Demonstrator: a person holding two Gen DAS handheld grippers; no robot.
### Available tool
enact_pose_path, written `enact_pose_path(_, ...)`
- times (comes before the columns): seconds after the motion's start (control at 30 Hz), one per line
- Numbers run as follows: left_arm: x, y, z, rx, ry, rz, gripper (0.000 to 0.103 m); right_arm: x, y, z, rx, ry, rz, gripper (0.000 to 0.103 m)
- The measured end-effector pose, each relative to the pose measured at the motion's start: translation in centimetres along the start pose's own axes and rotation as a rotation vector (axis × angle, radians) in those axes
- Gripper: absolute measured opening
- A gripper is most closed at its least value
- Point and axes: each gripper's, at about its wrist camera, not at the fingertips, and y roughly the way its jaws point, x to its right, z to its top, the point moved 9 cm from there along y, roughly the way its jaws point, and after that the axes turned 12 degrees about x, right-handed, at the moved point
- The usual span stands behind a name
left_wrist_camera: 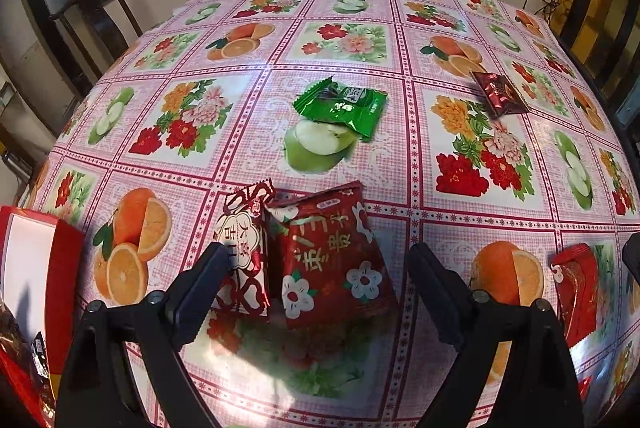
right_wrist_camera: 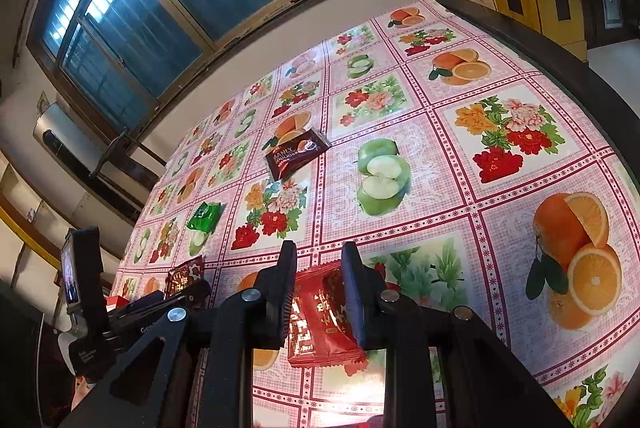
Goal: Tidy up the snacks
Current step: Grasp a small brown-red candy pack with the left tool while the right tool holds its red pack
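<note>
Floral-clothed table (left_wrist_camera: pixel 344 7), green packet (left_wrist_camera: pixel 344 105), red packets (left_wrist_camera: pixel 332 252), red box (left_wrist_camera: pixel 60 268)

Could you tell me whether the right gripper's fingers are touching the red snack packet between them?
Touching. In the right wrist view, the right gripper has both fingers pressed against the sides of the red snack packet, which is pinched between them with no gap visible.
</note>
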Motion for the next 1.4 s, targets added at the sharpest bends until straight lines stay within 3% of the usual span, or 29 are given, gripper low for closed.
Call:
enact_pose_path(0.2,1.5,0.2,0.2,-0.004,0.053,-0.029,0.091,0.6,1.0,-1.5,-0.09,-0.035,-0.047,0.025)
enact_pose_path(0.3,3.4,-1.2,-0.5,-0.007,0.073,-0.134,0.091,0.6,1.0,-1.5,-0.095,-0.043,-0.047,0.025)
enact_pose_path(0.43,6.4,-3.3,-4.4,-0.054,0.233,-0.254,0.091,1.8,0.9,-1.3,-0.09,-0.022,-0.08,0.025)
enact_pose_path(0.47,6.4,-4.0,-4.9,-0.033,0.245,-0.276,0.091,2.3,0.9,-1.1,-0.087,-0.001,-0.085,0.025)
enact_pose_path(0.57,3.2,-5.4,-5.2,-0.013,0.161,-0.233,0.091,2.8,0.6,-0.8,-0.076,0.029,-0.09,0.025)
enact_pose_path(0.67,-0.4,-6.5,-3.3,0.034,0.045,-0.197,0.091,2.1,0.6,-1.0,-0.087,0.008,-0.075,0.025)
enact_pose_path(0.8,-2.6,-7.0,-0.2,0.081,0.007,-0.106,0.091,1.3,0.6,-1.4,-0.103,-0.029,-0.068,0.025)
enact_pose_path(0.87,-2.3,-6.7,1.1,0.09,-0.004,-0.104,0.091,1.2,0.8,-1.7,-0.119,-0.054,-0.08,0.025)
enact_pose_path(1.03,-1.0,-4.1,3.2,0.06,0.094,-0.083,0.091,0.2,1.4,-3.0,-0.163,-0.137,-0.091,0.051)
enact_pose_path(1.13,-0.7,-2.4,3.5,0.031,0.128,-0.063,0.091,0.1,1.6,-3.4,-0.174,-0.17,-0.11,0.057)
enact_pose_path(1.4,1.6,0.4,2.9,-0.004,0.21,-0.114,0.091,-0.4,1.9,-4.2,-0.181,-0.263,-0.16,0.065)
